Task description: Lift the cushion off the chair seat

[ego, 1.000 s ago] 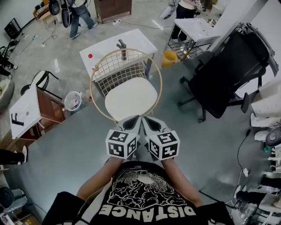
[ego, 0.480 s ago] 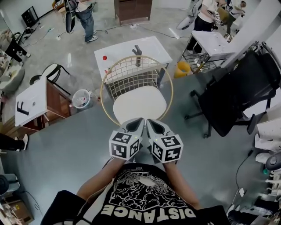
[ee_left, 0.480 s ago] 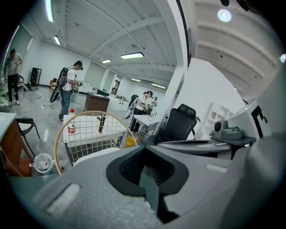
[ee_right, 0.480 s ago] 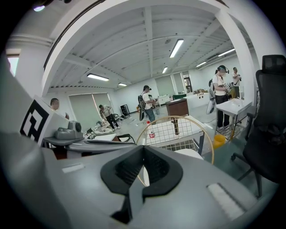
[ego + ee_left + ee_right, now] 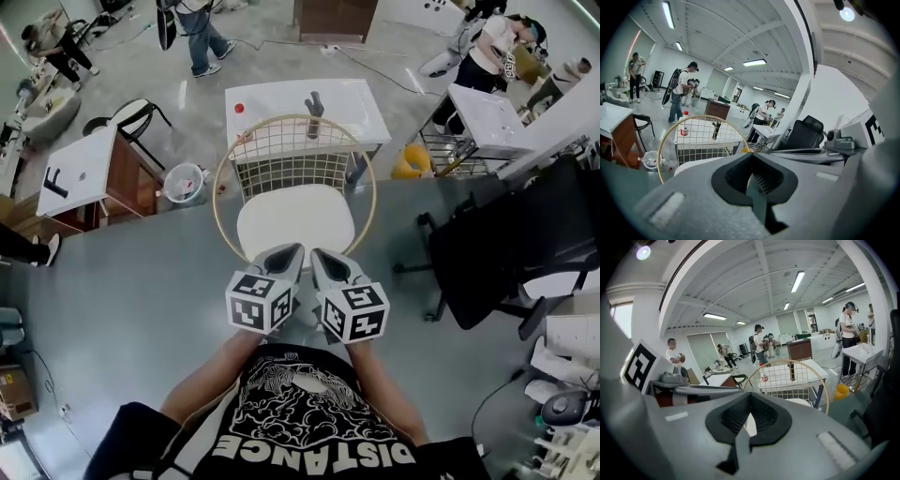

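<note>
Left gripper (image 5: 288,250), right gripper (image 5: 320,254) neared rounded, smooth white cushion (image 5: 295,217).

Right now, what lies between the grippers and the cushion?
Nothing: in the head view the left gripper and right gripper tips reach the cushion at its front edge, with no object between. Contact cannot be told.

Cushion (image 5: 295,220) near edge hidden behind left gripper (image 5: 290,251) and right gripper (image 5: 319,255). Chair (image 5: 367,192) legs hidden under seat. Office chair (image 5: 511,244) cut by right edge. Person (image 5: 202,33) cut by top edge. Red item (image 5: 239,108) on tabletop (image 5: 281,98) too small to tell.
</note>
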The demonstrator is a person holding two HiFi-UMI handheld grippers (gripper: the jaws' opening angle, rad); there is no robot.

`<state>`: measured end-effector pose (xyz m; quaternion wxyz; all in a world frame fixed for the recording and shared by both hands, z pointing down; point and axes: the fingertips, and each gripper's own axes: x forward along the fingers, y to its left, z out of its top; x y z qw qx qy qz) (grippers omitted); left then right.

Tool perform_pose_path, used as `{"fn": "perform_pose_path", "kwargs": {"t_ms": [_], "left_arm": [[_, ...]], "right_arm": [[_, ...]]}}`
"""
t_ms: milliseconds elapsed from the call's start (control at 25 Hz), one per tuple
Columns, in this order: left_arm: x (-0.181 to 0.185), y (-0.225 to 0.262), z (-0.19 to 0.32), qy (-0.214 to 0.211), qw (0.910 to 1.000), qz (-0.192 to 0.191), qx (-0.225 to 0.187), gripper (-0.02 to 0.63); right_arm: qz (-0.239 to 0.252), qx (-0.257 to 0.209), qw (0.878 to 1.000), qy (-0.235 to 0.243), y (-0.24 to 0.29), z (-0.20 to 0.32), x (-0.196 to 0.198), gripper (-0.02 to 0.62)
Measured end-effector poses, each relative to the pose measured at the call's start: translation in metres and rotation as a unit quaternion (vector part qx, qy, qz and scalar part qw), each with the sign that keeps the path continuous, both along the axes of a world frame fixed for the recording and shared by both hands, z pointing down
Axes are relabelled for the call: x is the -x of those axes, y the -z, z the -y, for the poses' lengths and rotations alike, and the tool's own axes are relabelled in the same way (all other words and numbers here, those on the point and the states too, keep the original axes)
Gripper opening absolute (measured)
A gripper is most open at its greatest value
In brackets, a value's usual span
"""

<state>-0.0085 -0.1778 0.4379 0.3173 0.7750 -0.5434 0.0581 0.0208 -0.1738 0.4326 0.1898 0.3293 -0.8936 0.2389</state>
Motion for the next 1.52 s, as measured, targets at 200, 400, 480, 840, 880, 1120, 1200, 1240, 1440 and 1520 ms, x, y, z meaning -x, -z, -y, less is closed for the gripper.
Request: {"fn": "perform_pose_path", "kwargs": {"t_ms": [200,400,480,840,880,1120,1200,1240,1440,1520], "left_arm": [[-0.006,-0.003,0.005,0.025,0.9997,-0.002,0.009,-0.008],[-0.017,-0.020,0.013,0.053,0.9978,-0.031,0.022,-0.002],[-0.020,-0.027,0.014,0.074,0.9962,-0.039,0.026,-0.002],[-0.024,-0.065,0.008,0.186,0.9673,-0.171,0.018,0.000],[-0.025,-0.070,0.006,0.196,0.9601,-0.199,0.015,0.000],[-0.012,-0.106,0.002,0.242,0.9259,-0.290,-0.016,0.000],[-0.008,-0.121,0.002,0.249,0.9192,-0.304,-0.022,0.000],[-0.009,-0.128,0.002,0.252,0.9162,-0.311,-0.024,0.000],[-0.014,-0.164,-0.001,0.267,0.9029,-0.335,-0.034,0.002],[-0.015,-0.177,-0.002,0.272,0.9000,-0.339,-0.035,0.002]], "right_arm": [[-0.003,0.005,0.999,0.033,0.000,0.009,-0.003,0.000],[-0.004,0.012,0.998,0.064,-0.011,0.020,-0.012,0.000],[-0.006,0.015,0.997,0.079,-0.015,0.023,-0.018,0.000],[-0.019,0.026,0.987,0.158,-0.042,0.030,-0.025,0.000],[-0.020,0.026,0.985,0.167,-0.045,0.028,-0.025,0.000],[-0.033,0.015,0.978,0.205,-0.073,0.027,-0.012,0.000],[-0.040,0.017,0.976,0.212,-0.084,0.026,-0.009,0.000],[-0.043,0.020,0.975,0.217,-0.090,0.025,-0.009,0.000],[-0.057,0.022,0.967,0.246,-0.114,0.019,-0.009,0.000],[-0.064,0.020,0.965,0.255,-0.122,0.018,-0.007,0.000]]}}
